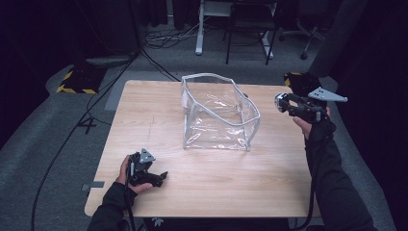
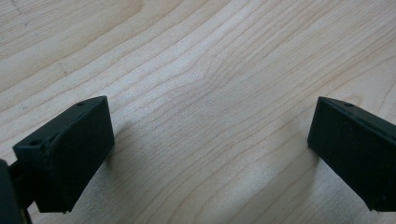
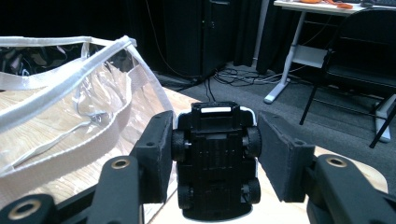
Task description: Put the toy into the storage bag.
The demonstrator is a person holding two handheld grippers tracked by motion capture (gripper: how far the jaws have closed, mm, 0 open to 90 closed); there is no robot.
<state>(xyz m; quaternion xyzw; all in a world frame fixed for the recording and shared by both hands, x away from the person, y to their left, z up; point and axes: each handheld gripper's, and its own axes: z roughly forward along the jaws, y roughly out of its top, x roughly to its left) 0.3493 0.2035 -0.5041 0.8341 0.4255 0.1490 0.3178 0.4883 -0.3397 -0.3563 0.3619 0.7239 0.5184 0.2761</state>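
A small toy car sits belly-up between the jaws of my right gripper, showing its black chassis, wheels and white body edge. The jaws press on its sides, so that gripper is shut on it. From above, the right gripper hovers over the table's right edge, to the right of a clear plastic bag with white trim that stands open-topped mid-table. The bag's rim is close on the left in the right gripper view. My left gripper lies near the front left of the wooden table, open with nothing between its jaws.
Behind the table the grey floor carries cables, a white desk leg, a dark chair and a yellow-black striped block. Bare wood lies between the bag and the front edge.
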